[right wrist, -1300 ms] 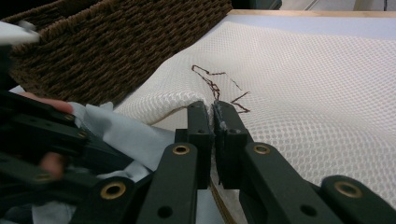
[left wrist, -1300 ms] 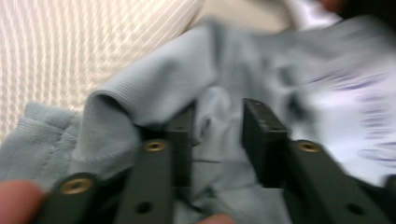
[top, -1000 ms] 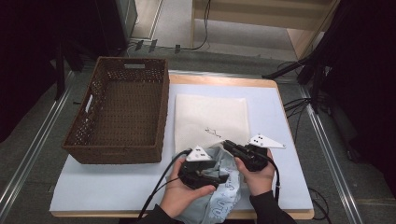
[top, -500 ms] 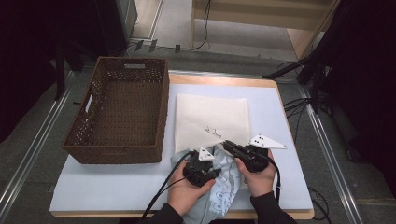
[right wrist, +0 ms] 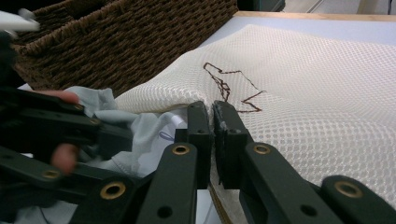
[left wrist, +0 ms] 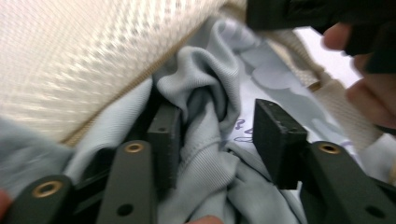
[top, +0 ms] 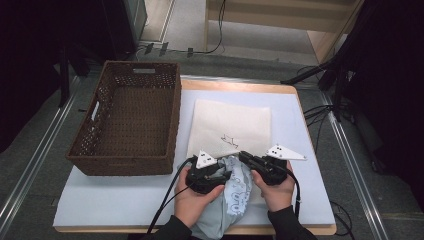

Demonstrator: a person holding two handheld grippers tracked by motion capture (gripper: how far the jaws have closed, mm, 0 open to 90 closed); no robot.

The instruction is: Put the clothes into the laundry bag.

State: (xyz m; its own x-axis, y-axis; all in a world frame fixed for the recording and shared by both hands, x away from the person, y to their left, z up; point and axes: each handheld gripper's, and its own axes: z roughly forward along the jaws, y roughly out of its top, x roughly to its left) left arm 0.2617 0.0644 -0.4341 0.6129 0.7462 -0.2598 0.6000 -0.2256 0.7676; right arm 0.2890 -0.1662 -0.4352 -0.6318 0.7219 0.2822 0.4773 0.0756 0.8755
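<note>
On the table (top: 125, 200), under a pale mat, working close to the front edge, with a brown wicker basket (top: 127, 120) standing empty along the left edge and a cream mesh laundry bag (top: 230, 120) lying flat at the middle, its mouth towards the front edge.

Feeding a light blue patterned garment (top: 235, 192) into that bag, and judging by the layout only getting started. Holding the bag's mouth with the right hand-held gripper (right wrist: 212, 116), clenched tight on the cream mesh rim just below the brown stitched mark. Reaching into the bunched cloth with the left hand-held gripper (left wrist: 217, 140), its jaws having just been opening, now standing released. Straddling a fold of the garment, one pad touching it and the other clear of it, so not pinching. Pushing only the leading bunch of blue cloth in at the opening between the two grippers. Leaving most of the garment outside, trailing back over the front edge towards the person. Yet to be done: pushing the rest in and freeing the mouth.

Compared with a second ago, bunching the garment higher up, closer to the bag's mouth, with the left hand nudged in towards it. Keeping the right hand, bag and basket where they were.
</note>
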